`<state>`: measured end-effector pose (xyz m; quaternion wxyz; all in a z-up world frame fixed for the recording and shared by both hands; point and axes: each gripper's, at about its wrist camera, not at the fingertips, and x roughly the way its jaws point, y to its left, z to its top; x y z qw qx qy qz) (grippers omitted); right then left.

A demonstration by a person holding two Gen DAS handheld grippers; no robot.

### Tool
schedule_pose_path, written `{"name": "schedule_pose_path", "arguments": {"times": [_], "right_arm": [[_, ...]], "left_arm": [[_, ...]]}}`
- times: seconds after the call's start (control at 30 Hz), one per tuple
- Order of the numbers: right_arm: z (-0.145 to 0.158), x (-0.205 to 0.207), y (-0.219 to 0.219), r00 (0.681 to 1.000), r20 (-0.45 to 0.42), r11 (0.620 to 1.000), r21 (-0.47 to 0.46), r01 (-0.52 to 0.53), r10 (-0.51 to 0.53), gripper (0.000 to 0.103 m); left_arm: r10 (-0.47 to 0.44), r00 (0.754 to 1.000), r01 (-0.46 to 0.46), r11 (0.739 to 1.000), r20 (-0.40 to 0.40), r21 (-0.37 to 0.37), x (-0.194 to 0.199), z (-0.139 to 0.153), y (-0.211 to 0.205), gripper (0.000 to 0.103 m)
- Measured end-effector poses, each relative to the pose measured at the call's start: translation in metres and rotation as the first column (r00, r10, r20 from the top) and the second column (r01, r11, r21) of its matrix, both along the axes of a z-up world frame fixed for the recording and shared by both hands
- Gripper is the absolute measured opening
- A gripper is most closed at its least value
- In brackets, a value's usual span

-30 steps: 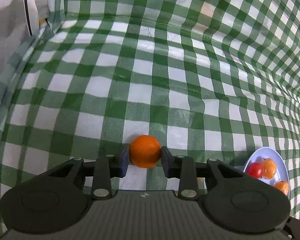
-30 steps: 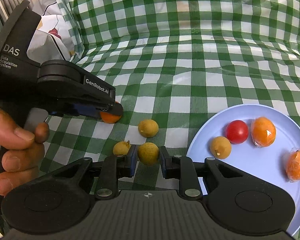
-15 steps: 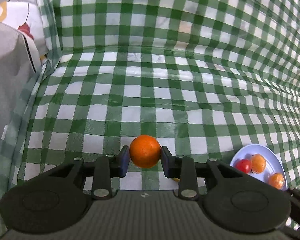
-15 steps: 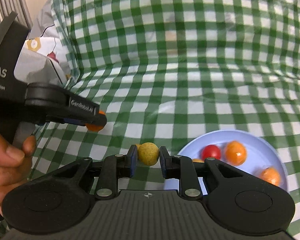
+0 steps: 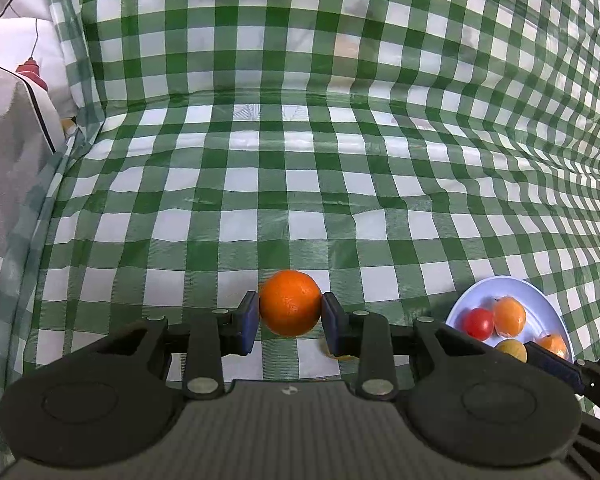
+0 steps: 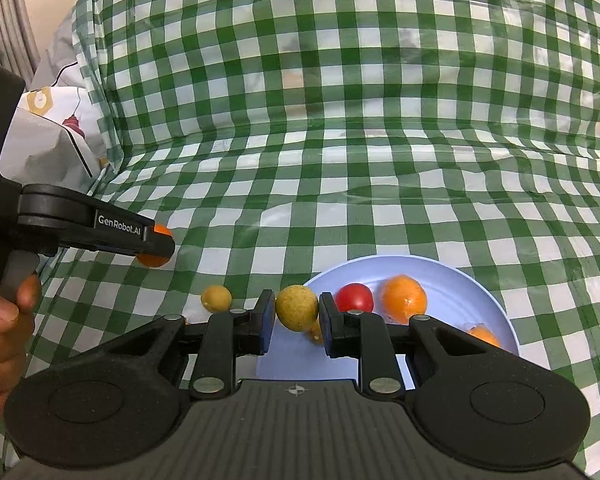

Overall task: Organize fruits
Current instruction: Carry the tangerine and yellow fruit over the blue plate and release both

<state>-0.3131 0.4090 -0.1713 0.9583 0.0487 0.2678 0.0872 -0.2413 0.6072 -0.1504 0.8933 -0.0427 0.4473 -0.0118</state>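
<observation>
Orange [image 5: 290,309] pinched in left tongs [image 5: 289,316]; right tongs [image 6: 296,316] pinch yellow fruit [image 6: 297,308].

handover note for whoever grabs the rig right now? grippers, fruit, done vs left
Left gripper: shut on the orange, held above the checked cloth, left of the plate.
Right gripper: shut on a yellow fruit, at the near left edge of the blue plate.
Done: a red tomato, an orange fruit, a wrapped orange fruit and a yellow one are on the plate.
Left: plate both held fruits, then the loose yellow fruit on the cloth; another may be hidden behind the fingers.
</observation>
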Motion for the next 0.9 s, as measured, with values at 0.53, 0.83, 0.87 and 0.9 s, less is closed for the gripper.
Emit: {"name": "schedule_pose_path", "arguments": {"times": [0.53,0.83,0.87,0.9], "right_arm": [[-0.001,-0.002,-0.004,1.000,0.005,1.000,0.002,0.017,-0.017,0.025],[0.000,-0.002,-0.010,0.999,0.015,0.999,0.013,0.049,-0.049,0.025],[0.002,-0.003,-0.016,0.997,0.024,0.997,0.019,0.076,-0.077,0.025],[0.004,-0.002,-0.024,0.993,0.034,0.994,0.029,0.108,-0.109,0.025]], "left_arm": [[-0.004,1.000,0.004,1.000,0.000,0.009,0.001,-0.003,-0.007,0.037],[-0.007,1.000,0.007,1.000,-0.003,0.009,0.002,-0.003,-0.009,0.037],[-0.006,1.000,0.006,1.000,-0.003,0.007,0.002,-0.003,-0.009,0.037],[-0.007,1.000,0.007,1.000,-0.002,0.006,0.002,-0.003,-0.009,0.037]]}}
